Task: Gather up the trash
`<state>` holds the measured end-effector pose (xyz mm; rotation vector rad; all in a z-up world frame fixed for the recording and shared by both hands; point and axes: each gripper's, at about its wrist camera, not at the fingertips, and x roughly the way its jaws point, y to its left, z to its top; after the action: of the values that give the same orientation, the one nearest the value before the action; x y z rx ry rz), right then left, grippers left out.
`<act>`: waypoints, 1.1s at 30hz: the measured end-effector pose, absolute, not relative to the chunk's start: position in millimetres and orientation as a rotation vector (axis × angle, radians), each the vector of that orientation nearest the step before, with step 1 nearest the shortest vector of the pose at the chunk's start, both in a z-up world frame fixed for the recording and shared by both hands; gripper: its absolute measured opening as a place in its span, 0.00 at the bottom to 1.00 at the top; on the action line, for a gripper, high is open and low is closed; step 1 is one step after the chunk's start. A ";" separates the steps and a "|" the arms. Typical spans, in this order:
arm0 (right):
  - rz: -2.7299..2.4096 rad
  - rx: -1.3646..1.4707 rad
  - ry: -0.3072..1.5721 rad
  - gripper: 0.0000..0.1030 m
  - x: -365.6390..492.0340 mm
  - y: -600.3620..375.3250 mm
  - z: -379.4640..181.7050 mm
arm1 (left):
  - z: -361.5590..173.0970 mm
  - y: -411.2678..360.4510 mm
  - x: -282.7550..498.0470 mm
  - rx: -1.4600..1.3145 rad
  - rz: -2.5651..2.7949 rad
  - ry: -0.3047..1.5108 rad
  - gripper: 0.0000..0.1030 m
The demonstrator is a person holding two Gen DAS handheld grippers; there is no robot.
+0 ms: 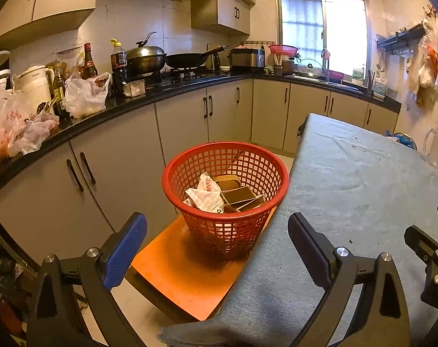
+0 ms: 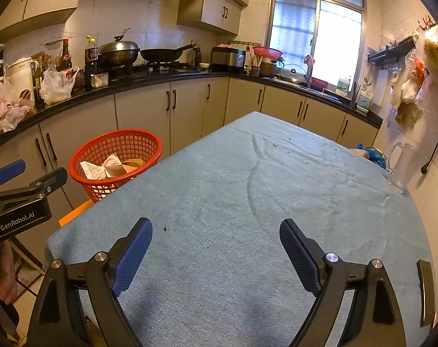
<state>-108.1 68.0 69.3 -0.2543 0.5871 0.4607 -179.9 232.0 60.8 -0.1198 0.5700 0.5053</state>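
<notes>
The left gripper [image 1: 217,248] is hanging over the near left edge of the bench [image 1: 363,190], and its jaws are spread wide with nothing between them. The right gripper [image 2: 216,256] is hanging over the near end of the bench, and its jaws are standing wide apart too, with only the blue-grey cloth [image 2: 248,202] under them.

The trash is sitting in the red basket [image 1: 190,170]. The basket is standing on an orange stool [image 1: 187,283], just beside the left edge of the bench. Inside it, crumpled white paper [image 1: 206,196] is lying on the left, and some brown cardboard boxes [image 1: 237,195] are leaning next to it.

The top of the bench is looking almost bare. Only a few tiny dark crumbs [image 2: 164,228] are lying on the cloth, and they are too small to tell what they are. So the job is probably close to done.

The paper is likely very light and soft, and it would squash when pinched, so any bunched-up part would do for a grip. The boxes look light but stiffer, and a thin wall or edge would be the best place to hold. The basket looks like light plastic with lots of holes, and its rim would be the easy place to grab. The crumbs would be hard to pick up with such big jaws.
</notes>
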 end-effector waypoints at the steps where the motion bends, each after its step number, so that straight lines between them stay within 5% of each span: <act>1: 0.461 -0.256 0.587 0.90 -107.8 68.5 69.3 | 60.5 232.5 -179.7 -0.121 0.505 0.571 0.95; 33: 0.460 -0.275 0.605 0.90 -104.6 71.4 58.4 | 57.4 238.1 -180.7 -0.122 0.509 0.579 0.95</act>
<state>-104.6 71.4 58.4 -0.2750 0.6054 0.4601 -180.7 238.1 57.4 -0.1217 0.5786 0.5086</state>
